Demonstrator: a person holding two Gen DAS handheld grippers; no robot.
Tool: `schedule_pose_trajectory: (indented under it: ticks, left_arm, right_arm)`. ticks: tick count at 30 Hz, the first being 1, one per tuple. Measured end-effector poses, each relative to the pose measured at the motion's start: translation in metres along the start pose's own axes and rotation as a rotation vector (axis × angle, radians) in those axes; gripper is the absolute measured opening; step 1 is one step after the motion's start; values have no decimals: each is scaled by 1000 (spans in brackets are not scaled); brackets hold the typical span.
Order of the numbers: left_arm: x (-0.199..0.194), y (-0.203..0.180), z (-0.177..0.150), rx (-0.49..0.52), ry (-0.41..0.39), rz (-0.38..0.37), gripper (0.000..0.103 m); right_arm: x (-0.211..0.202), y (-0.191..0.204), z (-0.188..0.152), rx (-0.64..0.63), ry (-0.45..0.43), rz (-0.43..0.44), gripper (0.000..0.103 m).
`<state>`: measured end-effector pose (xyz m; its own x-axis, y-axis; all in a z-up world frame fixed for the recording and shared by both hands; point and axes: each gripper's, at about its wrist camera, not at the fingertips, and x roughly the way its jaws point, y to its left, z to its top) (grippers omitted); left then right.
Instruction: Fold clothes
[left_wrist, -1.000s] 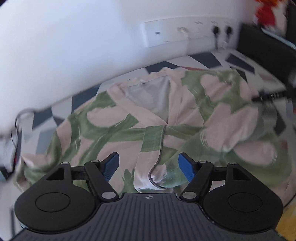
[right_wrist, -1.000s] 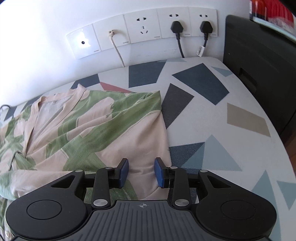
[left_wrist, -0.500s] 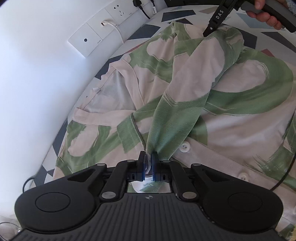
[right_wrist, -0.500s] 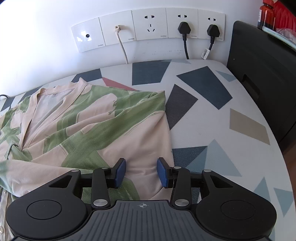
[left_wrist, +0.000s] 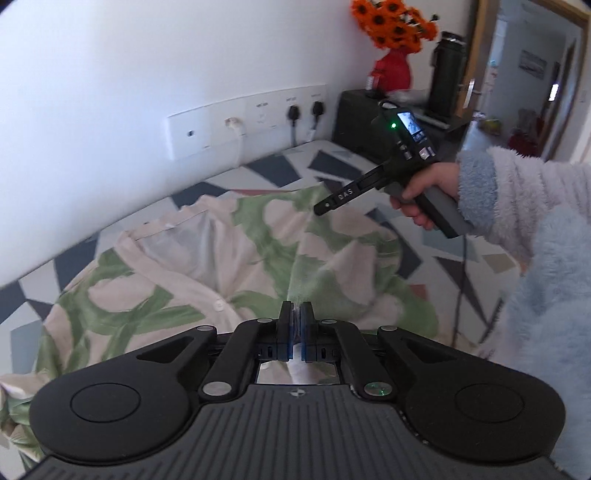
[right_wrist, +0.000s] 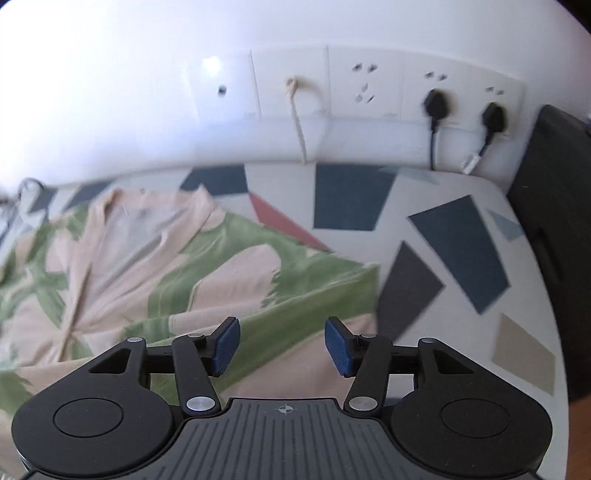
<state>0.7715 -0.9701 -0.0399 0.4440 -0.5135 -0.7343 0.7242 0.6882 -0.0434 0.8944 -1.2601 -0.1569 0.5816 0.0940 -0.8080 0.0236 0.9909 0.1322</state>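
Observation:
A pink shirt with green leaf print lies spread on a patterned table, collar toward the wall. My left gripper is shut on a pinched fold of the shirt, which rises in a ridge from the cloth to the blue pads. The right gripper shows in the left wrist view, held by a hand in a fluffy blue sleeve above the shirt's far right corner. In its own view the right gripper hovers over the shirt near its right edge; its jaws are opening, with nothing pinched between them.
A white socket strip with two black plugs and a white cable runs along the wall. A black box stands at the table's right end, with orange flowers in a red vase and a dark bottle on it.
The left gripper closed on a fold of the shirt and lifted it. The right gripper's jaws spread wider, and it drifted toward the wall over the shirt's right edge.

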Motion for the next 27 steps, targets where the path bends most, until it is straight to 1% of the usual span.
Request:
schedule_pose_trajectory:
  ticks: [2, 3, 5, 8, 10, 11, 13, 14, 16, 21, 25, 27]
  left_arm:
    - [10, 0, -5, 5, 19, 25, 4]
    - [15, -1, -9, 18, 28, 36, 4]
    - [22, -6, -16, 43, 42, 64, 4]
    - [24, -4, -22, 41, 43, 98, 4]
    - [24, 1, -24, 19, 40, 119, 4]
    - [24, 5, -25, -8, 37, 127, 4]
    - [25, 12, -27, -60, 31, 135, 4]
    - [26, 14, -29, -73, 28, 138, 4]
    - [28, 15, -32, -83, 26, 155, 4]
    - [30, 24, -30, -106, 3, 195, 4]
    - [26, 42, -18, -107, -26, 236, 4]
    - [27, 56, -10, -97, -49, 269, 4]
  right_arm:
    - [11, 2, 6, 62, 33, 18, 48]
    - [14, 5, 7, 69, 43, 29, 48]
    - [21, 14, 9, 27, 71, 34, 49]
    - [35, 29, 8, -73, 164, -31, 48]
    - [35, 28, 9, -52, 187, -41, 46]
    - [35, 27, 10, -33, 194, -41, 42]
    - [33, 22, 12, 11, 205, -21, 5]
    - [33, 20, 13, 26, 209, -13, 3]
    - [28, 17, 16, 34, 184, -16, 1]
    - [5, 10, 31, 83, 80, 0, 0]
    - [-8, 6, 52, 161, -2, 37, 0]
    - [-8, 9, 63, 178, -42, 31, 0]
